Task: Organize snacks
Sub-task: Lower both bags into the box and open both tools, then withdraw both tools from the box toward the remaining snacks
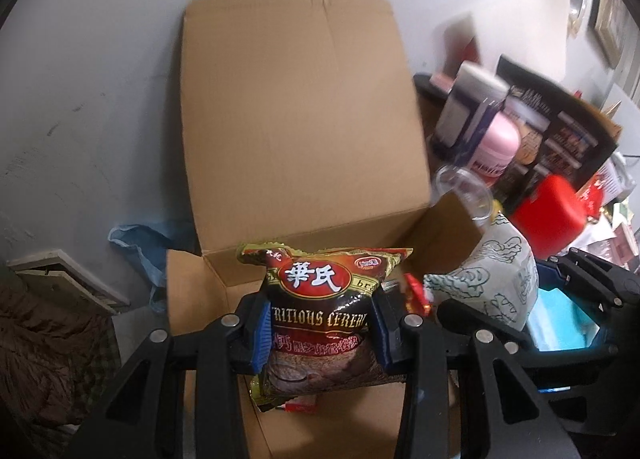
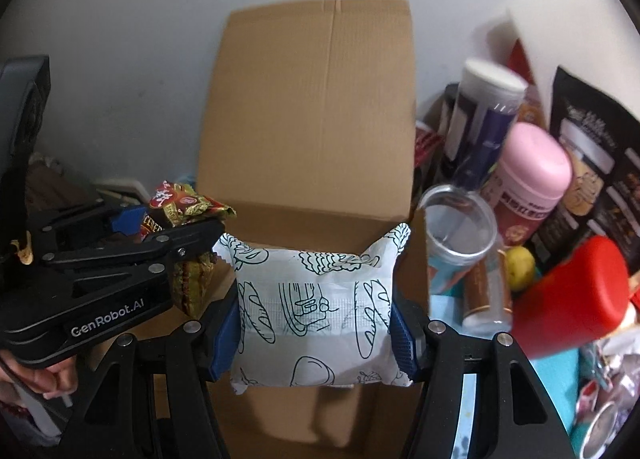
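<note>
My left gripper is shut on a dark red and gold cereal packet, its blue pads pressed into both sides. It hangs over the open cardboard box, whose tall back flap stands against the wall. My right gripper is shut on a white bread packet printed with green loaf drawings, also above the cardboard box. In the right wrist view the left gripper and its cereal packet sit close on the left. The white packet shows at the right of the left wrist view.
Right of the box stands a crowd of snacks: a pink-capped jar, a clear cup, a white-lidded canister, a black bag and a red container. A grey wall rises behind. Blue cloth lies left of the box.
</note>
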